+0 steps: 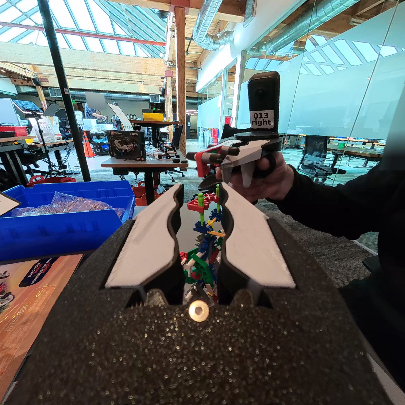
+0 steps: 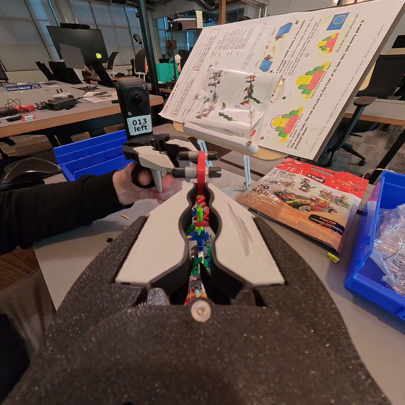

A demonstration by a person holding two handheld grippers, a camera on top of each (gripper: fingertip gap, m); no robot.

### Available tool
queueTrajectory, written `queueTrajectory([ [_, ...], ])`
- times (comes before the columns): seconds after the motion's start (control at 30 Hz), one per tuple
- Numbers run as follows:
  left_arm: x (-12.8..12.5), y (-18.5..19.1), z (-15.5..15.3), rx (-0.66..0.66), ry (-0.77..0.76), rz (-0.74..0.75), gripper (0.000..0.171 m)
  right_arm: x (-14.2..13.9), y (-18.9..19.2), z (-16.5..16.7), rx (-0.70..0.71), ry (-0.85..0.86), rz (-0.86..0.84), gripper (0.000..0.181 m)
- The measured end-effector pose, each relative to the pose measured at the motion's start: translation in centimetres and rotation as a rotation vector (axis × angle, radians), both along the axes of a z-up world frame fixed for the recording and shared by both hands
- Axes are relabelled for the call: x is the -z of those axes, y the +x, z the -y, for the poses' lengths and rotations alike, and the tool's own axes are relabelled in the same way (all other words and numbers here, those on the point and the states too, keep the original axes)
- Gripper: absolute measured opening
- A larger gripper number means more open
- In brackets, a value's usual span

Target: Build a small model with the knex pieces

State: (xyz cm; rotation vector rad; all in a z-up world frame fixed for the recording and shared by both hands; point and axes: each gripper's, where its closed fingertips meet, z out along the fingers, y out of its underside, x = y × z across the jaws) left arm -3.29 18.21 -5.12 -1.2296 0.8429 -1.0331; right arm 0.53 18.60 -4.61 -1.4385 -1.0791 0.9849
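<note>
My right gripper (image 2: 199,186) is shut on a red piece with two axles of black-and-grey wheels (image 2: 200,162), which sticks out past its fingertips. In the left wrist view the same gripper (image 1: 215,156) holds the wheel piece (image 1: 200,160) just above and beyond my left gripper (image 1: 201,188). My left gripper is open. A tall multicoloured rod-and-connector model (image 1: 201,263) shows through the gap between its fingers, and I cannot tell whether they touch it. The model (image 2: 198,236) also shows under the right gripper's fingers. The left gripper (image 2: 175,157) points at the wheels from the left.
A blue bin (image 1: 65,230) with plastic bags sits left of the left gripper. Another blue bin (image 2: 361,274) stands at the right. A red kit bag (image 2: 306,203) lies on the grey table (image 2: 65,263). A tilted instruction board (image 2: 285,76) stands behind. A small yellow part (image 2: 333,257) lies loose. The grippers' ends are close to 5 cm from one another.
</note>
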Motion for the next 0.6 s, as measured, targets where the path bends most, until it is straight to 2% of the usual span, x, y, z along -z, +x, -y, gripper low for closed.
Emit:
queueTrajectory([
  [0.6,1.4,1.1,-0.1,0.011,-0.007,-0.059,0.030,2.0,-0.3,-0.5,-0.007,-0.046,0.042,0.005],
])
